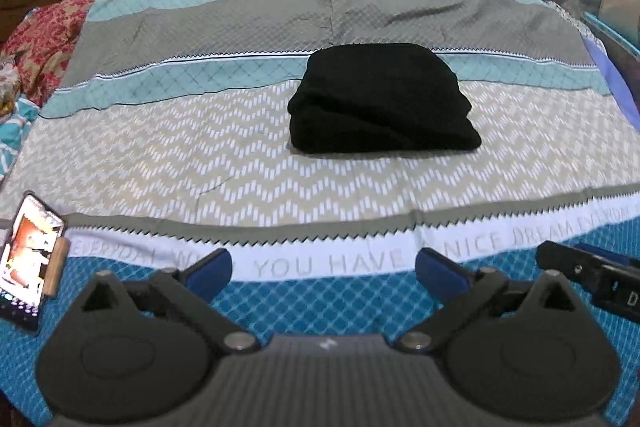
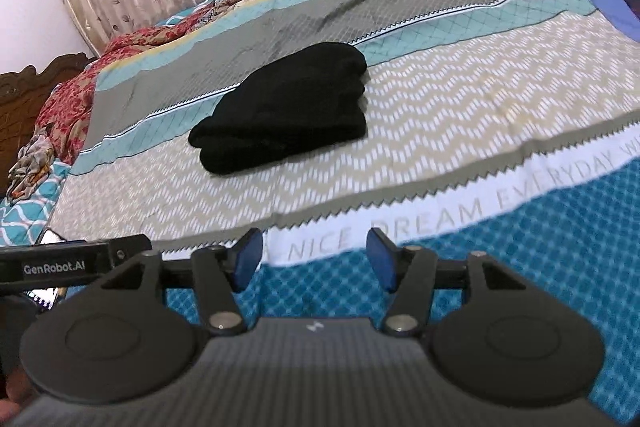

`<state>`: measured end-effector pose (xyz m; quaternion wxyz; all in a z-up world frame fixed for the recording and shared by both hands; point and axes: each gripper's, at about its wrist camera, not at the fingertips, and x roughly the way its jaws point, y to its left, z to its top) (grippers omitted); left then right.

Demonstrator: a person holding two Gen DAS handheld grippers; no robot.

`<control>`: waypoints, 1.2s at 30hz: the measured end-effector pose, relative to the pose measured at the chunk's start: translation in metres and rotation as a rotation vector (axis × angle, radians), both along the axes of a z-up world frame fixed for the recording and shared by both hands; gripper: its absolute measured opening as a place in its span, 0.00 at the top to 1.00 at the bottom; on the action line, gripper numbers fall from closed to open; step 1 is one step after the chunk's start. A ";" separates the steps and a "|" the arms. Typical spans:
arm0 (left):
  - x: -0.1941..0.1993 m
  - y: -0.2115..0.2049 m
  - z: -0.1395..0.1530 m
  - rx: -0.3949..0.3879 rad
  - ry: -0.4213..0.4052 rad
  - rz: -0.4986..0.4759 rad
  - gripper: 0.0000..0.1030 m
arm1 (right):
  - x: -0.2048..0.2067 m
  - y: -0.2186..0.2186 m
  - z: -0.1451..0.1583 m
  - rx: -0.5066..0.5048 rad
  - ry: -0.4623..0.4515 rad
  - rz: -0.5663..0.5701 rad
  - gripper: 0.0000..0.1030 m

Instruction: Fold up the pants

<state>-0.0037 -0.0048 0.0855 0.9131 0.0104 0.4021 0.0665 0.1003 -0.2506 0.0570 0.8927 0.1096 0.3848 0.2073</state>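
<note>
Jaws spread on both sides: your left gripper [image 1: 323,269] gapes wide, your right gripper [image 2: 315,259] stands parted, nothing between either pair. The black pants [image 1: 380,99] sit as a thick folded bundle in the middle of the bed [image 1: 160,155], well apart from you. They look soft, limp and light, so the layers may slide. If you tidy them, pinch the stacked near edge through all layers.

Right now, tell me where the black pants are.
The folded black pants lie mid-bed on the bedsheet, straddling its chevron and teal bands, right of centre in the left wrist view, beyond both grippers.
</note>
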 end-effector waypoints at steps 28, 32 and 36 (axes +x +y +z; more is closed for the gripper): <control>-0.037 -0.006 -0.011 0.054 0.041 0.006 0.00 | -0.042 -0.006 -0.011 0.048 0.093 -0.014 0.20; -0.037 -0.001 -0.012 0.073 0.043 0.041 0.00 | -0.041 -0.005 -0.013 0.056 0.106 -0.015 0.17; -0.038 -0.002 -0.016 0.145 0.061 0.070 0.00 | -0.043 -0.001 -0.015 0.046 0.108 -0.008 0.15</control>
